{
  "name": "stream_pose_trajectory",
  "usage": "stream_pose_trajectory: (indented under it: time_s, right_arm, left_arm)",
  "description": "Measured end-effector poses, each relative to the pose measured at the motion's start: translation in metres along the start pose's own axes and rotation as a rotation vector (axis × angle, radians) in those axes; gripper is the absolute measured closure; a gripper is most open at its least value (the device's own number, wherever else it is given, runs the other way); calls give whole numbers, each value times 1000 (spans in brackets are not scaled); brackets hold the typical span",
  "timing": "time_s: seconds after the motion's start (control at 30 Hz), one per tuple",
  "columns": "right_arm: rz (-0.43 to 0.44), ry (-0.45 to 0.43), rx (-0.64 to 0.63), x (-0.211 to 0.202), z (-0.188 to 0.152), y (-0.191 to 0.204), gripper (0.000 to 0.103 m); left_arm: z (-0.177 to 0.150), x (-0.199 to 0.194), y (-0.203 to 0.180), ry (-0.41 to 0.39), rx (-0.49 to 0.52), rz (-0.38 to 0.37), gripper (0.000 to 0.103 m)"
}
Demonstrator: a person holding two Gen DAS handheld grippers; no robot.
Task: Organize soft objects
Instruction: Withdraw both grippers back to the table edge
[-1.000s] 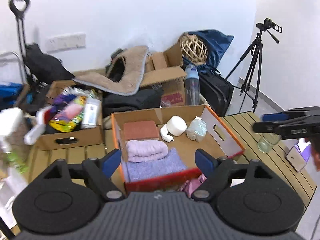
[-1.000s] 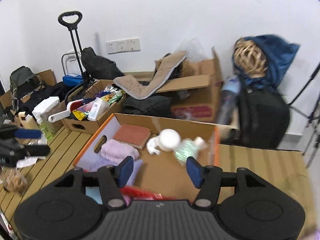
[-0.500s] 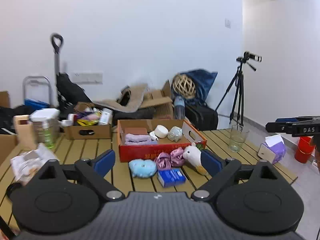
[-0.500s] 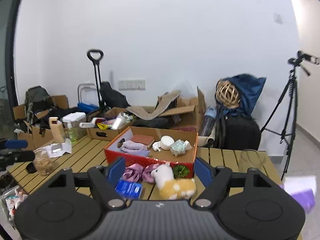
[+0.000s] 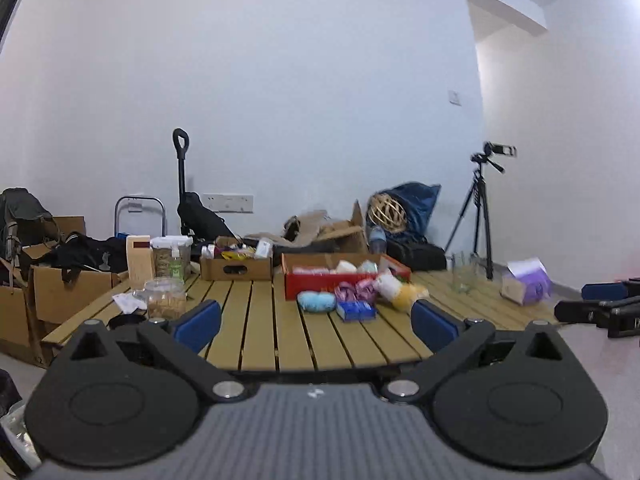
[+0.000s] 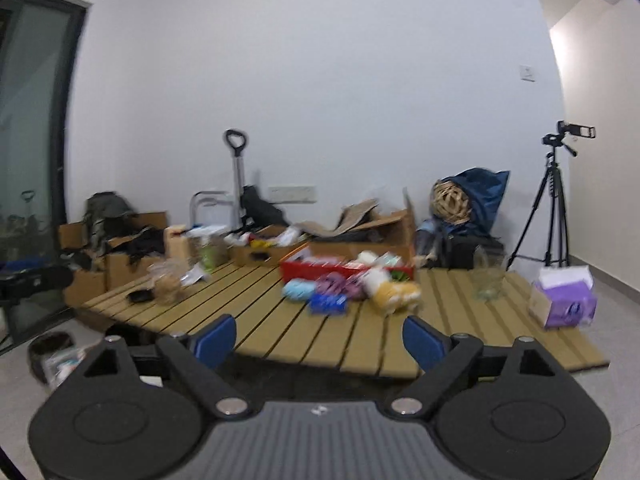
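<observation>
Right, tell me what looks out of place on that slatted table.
Several soft things lie loose on the slatted table in front of the red box rather than inside it: a blue plush, pink scrunchies and a white and yellow plush toy tipped on its side. Nothing looks spilled or damaged.

A bare white-walled room in a home, used as a recording spot. A low wooden slatted table [image 5: 256,332] stands on a tiled floor, with cardboard boxes [image 5: 236,267], bags and a camera on a tripod [image 6: 554,204] along the wall.
</observation>
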State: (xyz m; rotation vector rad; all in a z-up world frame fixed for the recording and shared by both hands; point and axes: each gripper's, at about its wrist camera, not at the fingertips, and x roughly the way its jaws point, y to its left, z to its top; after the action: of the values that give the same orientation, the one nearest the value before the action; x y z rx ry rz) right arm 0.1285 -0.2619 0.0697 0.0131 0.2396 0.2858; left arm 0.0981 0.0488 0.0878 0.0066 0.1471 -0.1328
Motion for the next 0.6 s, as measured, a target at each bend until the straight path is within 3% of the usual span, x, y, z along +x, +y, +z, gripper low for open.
stream_pose_trajectory:
  time_s: [0.17,0.37,0.6]
  right_arm:
    - [3,17,-32,-47,-34,29,13]
    - [-8,-19,-27,-83,-49,47,12]
    - [-10,-47,-33,-89,-50,54,7]
  left_arm:
    - [-19,-35,-8,25,-11,1,0]
    - [-36,-65,-19,29,14,-22,0]
    - [-41,-73,-20,34,23,-26,0]
